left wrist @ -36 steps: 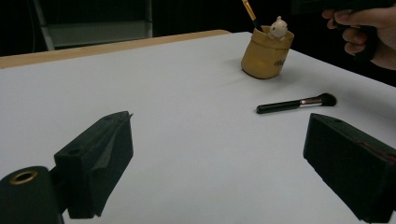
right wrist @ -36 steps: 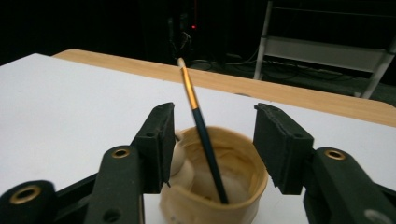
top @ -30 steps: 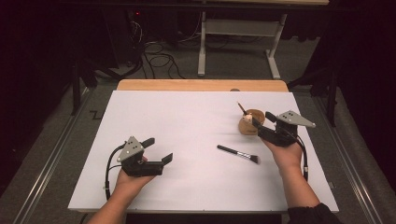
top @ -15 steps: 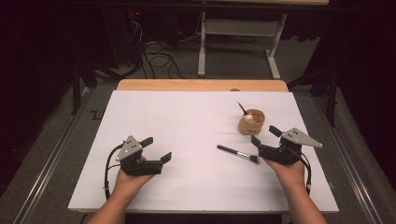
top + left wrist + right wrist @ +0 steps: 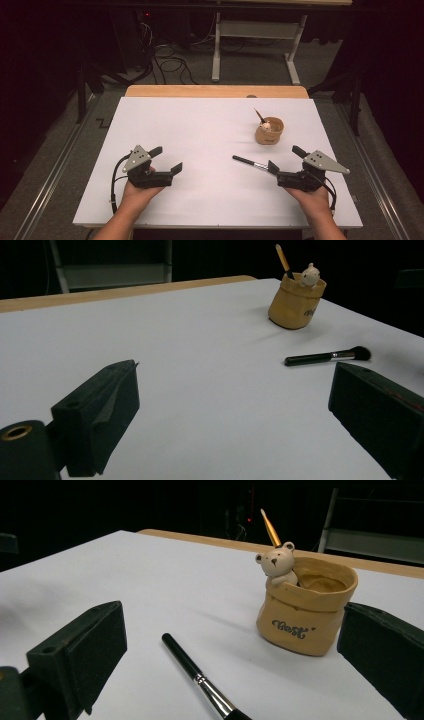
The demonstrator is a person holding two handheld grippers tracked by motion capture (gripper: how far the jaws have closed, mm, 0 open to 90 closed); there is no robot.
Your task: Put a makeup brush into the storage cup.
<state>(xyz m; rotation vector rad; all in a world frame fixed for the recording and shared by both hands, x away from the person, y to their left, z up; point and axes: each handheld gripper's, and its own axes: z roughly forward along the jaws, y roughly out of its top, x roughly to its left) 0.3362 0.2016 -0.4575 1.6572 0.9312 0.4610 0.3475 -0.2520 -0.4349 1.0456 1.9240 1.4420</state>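
Note:
A tan sack-shaped pot (image 5: 269, 133) (image 5: 296, 300) (image 5: 307, 610) with a small bear figure (image 5: 276, 562) on its rim stands at the right of the white sheet. One brush (image 5: 270, 527) stands in it. A black-handled makeup brush (image 5: 252, 163) (image 5: 325, 357) (image 5: 192, 670) lies flat, nearer than the pot. My right gripper (image 5: 284, 158) (image 5: 232, 625) rests behind the brush's head end. Its jaws have just been opening and stand wide, with the brush's head end reaching into the gap untouched. My left gripper (image 5: 167, 158) (image 5: 237, 372) sits open and empty at the left.
The white sheet (image 5: 200, 125) covers a wooden table whose far edge (image 5: 215, 91) shows bare. Beyond the table are a grey metal stand (image 5: 255, 30) and cables (image 5: 170, 60) on the floor. Metal rails (image 5: 55, 170) run along both sides.
My right gripper has drawn back from beside the pot toward the near edge, and its jaws have spread wider. The lying brush and my left gripper have not moved.

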